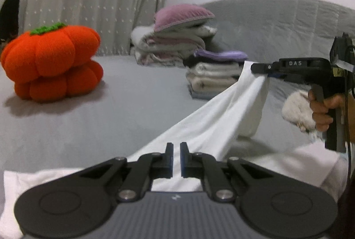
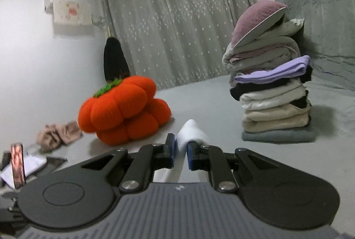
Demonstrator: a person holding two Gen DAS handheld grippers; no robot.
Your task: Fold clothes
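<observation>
From the left wrist view, the white garment point(image 1: 213, 119) runs as a taut band from the left gripper point(image 1: 176, 158) up to the right gripper point(image 1: 258, 68), which holds its far corner lifted off the grey bed point(image 1: 111, 119), on the opposite side of the folded stacks from the orange pumpkin cushion point(image 1: 53, 63). The left fingers point(image 1: 169, 159) are drawn nearly together with white cloth running between them; they seem to pinch it, though the contact itself is hard to see. The right gripper pinches the cloth tight at its tip. A hand point(image 1: 324, 110) grips its handle.

From the right wrist view, the right gripper point(image 2: 180, 150) pinches a white tuft of the garment point(image 2: 190, 132), just to the right of the pumpkin cushion point(image 2: 122, 110).

I judge this a stretch-and-lay stage of a fold. To do it well, both pinches should hold even tension, keep the edge straight, and bring the raised corner over without letting it twist.

Counted: one white garment in hand, two grippers, one pumpkin cushion, two stacks of folded clothes, the nearer stack point(image 2: 277, 105) and the farther stack point(image 2: 264, 43) behind it, and one loose beige bundle point(image 2: 58, 134) left of the cushion.
</observation>
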